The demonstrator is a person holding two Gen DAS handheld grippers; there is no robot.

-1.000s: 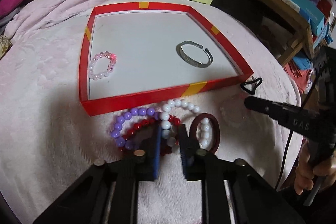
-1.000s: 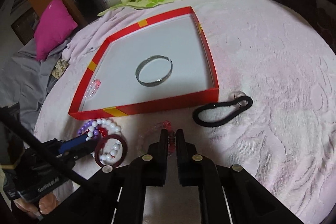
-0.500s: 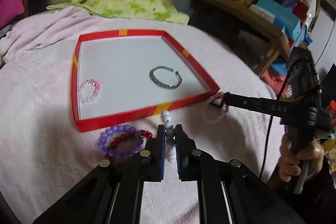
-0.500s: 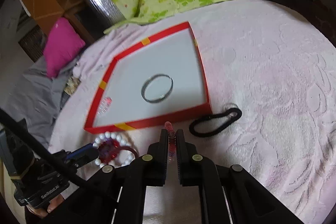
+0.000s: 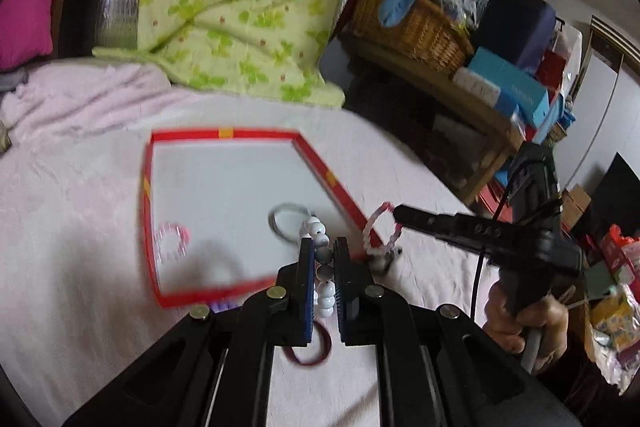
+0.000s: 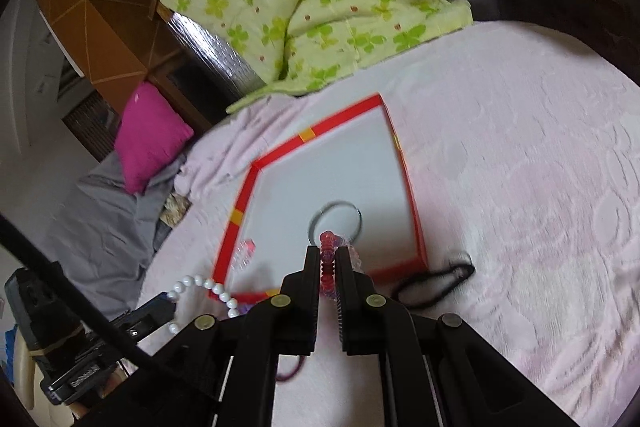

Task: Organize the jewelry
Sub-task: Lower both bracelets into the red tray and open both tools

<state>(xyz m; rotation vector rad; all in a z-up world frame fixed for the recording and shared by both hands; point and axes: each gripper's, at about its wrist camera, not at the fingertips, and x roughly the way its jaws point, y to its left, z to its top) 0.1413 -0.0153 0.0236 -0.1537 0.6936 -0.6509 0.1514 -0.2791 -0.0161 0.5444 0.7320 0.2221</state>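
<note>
Over the pink bedspread point(image 6: 520, 155), both grippers hang above the near edge of the red-rimmed tray point(image 5: 151, 227), each with a bracelet. The left gripper point(image 5: 322, 259) has its jaws pinched tight on a white bead bracelet point(image 5: 320, 263), whose beads run in a line between the blue pads. The right gripper point(image 6: 328, 267) is likewise clamped on a pink and red bead bracelet point(image 6: 327, 259); from the left camera that bracelet dangles as a loop from its tip, just over the tray's right rim.

I'd judge this the carrying step: both pieces are lifted clear and are on the way into the tray. Next, each should be brought over bare white floor and let go, clear of the silver bangle point(image 6: 336, 223) and the small pink bead bracelet point(image 5: 173, 241) already lying inside.

A dark red ring point(image 5: 310, 353) and a black hair tie point(image 6: 436, 283) lie on the bed outside the tray, yet to be sorted. Beyond it are a green clover quilt point(image 5: 240, 7), a magenta cushion point(image 6: 150, 139), and a wicker basket point(image 5: 416, 31) on a cluttered wooden shelf.
</note>
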